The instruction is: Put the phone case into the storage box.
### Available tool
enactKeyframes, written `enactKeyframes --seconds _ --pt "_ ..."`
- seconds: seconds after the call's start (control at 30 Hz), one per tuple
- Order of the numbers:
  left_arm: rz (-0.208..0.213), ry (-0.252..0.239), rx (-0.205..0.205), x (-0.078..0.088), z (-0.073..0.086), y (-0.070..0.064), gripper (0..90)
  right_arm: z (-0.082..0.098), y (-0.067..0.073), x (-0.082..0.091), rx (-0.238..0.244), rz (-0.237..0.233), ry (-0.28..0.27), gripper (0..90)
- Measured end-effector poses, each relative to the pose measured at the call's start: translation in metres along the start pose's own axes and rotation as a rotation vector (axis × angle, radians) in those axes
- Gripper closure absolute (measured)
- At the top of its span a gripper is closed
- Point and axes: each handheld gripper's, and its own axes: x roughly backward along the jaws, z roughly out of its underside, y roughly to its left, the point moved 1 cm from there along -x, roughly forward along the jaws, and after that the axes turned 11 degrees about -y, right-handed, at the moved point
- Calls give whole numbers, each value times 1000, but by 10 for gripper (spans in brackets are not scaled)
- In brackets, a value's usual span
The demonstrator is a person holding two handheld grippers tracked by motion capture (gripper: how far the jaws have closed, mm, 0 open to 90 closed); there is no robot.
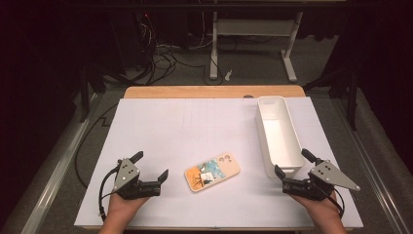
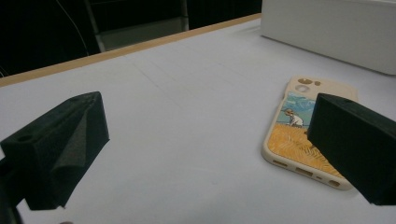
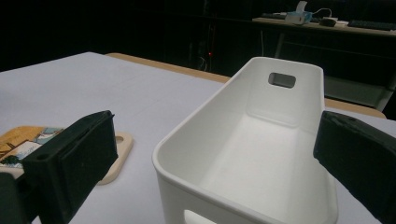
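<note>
- Left claw (image 1: 152, 167): jaws stand wide, nothing between the pads. It rests low over the near left part of the table (image 1: 195, 126), held by one hand (image 1: 122, 207) that comes in from the bottom edge.
- Left gripper view: both black jaws frame bare white surface; the right-hand jaw overlaps the near corner of the phone case (image 2: 299, 135) in the picture, whether touching I cannot tell.
- Right claw (image 1: 292, 166): jaws wide too, holding nothing. It sits at the near right, held by the other hand (image 1: 324, 209), jaws either side of the near end of the bin (image 1: 280, 131).
- Right gripper view: the bin's near rim lies between the two jaws, pads apart from its walls.
- Count: two claws, one phone case, one bin.
- Phone case: lies flat, picture side up, near the table's front middle, between the two claws and nearer the left one. Cream edge, painted field scene, camera cutouts toward the bin.
- Bin: white, long, open-topped, one handle slot seen in each end; stands on the table's right side, lengthwise away from the person, just beside the phone case.
</note>
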Motion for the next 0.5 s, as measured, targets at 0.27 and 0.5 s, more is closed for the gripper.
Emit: enactKeyframes --seconds 0.27,0.5 --pt "-2 -3 14 1 1 2 2 0 -1 1 -4 1 -3 1" --pt "-6 -4 18 1 1 3 2 0 -1 0 -3 2 0 1"
